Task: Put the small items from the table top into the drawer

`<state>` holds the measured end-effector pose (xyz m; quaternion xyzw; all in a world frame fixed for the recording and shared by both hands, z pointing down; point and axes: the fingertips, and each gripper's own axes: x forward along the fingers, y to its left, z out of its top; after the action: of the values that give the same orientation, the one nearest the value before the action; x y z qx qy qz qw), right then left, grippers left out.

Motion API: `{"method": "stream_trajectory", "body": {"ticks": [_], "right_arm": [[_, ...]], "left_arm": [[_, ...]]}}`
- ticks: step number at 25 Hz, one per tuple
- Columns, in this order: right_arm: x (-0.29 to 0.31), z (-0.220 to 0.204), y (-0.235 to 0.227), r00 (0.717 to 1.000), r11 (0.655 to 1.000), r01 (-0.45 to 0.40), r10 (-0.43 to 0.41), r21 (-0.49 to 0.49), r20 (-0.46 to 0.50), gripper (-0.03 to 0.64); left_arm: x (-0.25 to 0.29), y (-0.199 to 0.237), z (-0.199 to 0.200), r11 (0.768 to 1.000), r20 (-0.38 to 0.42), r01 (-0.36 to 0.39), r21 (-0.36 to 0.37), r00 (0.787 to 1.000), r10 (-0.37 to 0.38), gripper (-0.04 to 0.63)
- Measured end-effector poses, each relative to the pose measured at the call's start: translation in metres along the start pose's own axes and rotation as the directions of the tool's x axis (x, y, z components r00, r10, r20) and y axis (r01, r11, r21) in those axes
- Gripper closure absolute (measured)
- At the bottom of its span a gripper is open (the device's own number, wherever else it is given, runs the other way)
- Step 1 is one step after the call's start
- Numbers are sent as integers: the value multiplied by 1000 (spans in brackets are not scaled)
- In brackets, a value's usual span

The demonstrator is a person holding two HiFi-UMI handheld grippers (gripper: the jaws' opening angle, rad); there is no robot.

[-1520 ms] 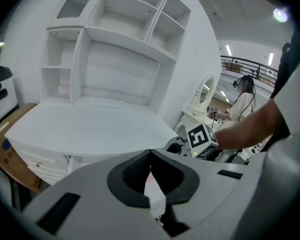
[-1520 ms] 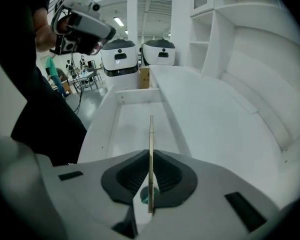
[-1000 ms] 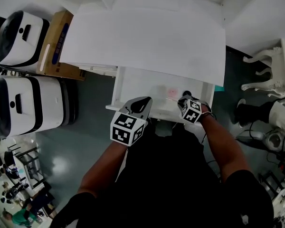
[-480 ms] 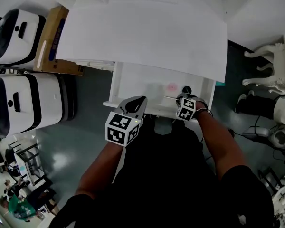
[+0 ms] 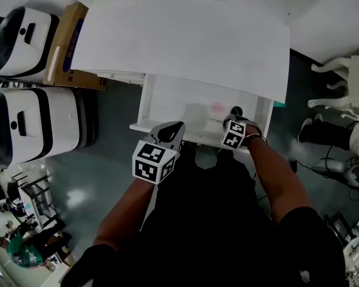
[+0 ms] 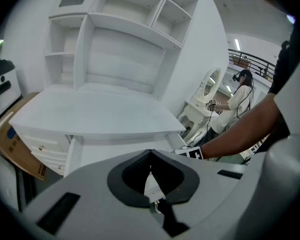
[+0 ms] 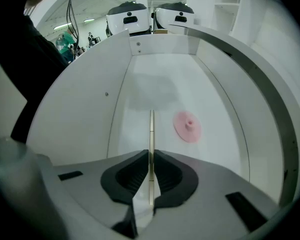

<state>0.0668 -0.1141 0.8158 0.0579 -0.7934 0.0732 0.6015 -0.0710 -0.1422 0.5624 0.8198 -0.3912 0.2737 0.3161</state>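
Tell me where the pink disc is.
In the right gripper view, the pink disc lies flat in the open drawer, right of the thin strip held by the right hand-held gripper.

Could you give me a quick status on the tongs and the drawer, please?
Left tongs shut, empty, near the drawer front. Right tongs shut on a thin stick, inside the drawer. Pink disc already inside, beside the stick; nothing blocking.

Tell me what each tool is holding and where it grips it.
The right tool clamps a thin pale stick about midway along its length. The left tool is shut on nothing.
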Motion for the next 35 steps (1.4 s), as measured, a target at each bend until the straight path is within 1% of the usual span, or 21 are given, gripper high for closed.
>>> {"method": "stream_trajectory", "body": {"ticks": [5,9,16,19,21,24,27,32,35], "right_arm": [[-5,0,-1,1000,1000,14,-14,21,7,571],[-14,0,-7,999,998,45,-46,52,16,571],[-37,3,-18,992,982,111,-118,155,41,571],[-48,4,-20,986,970,143,-157,199,56,571],[-61,11,-23,978,956,163,-188,245,86,571],[-88,28,-27,956,924,186,-248,333,156,571],[-120,48,-26,922,888,204,-316,413,224,571],[-173,77,-16,853,814,239,-437,529,287,572],[-203,97,-13,799,759,230,-505,609,326,572]], "left_arm": [[1,-3,0,1000,4,9,7,1000,-9,592],[1,-5,4,999,11,30,21,999,-30,592],[3,-7,17,994,24,81,72,996,-83,592],[2,-9,22,990,29,108,93,993,-111,592],[3,-10,27,985,36,127,114,991,-132,592],[1,-10,35,979,51,150,140,986,-159,592],[-4,-4,44,977,72,153,147,984,-165,592],[-18,-1,56,968,99,178,177,975,-198,592],[-25,0,56,957,91,202,207,970,-224,592]]}}
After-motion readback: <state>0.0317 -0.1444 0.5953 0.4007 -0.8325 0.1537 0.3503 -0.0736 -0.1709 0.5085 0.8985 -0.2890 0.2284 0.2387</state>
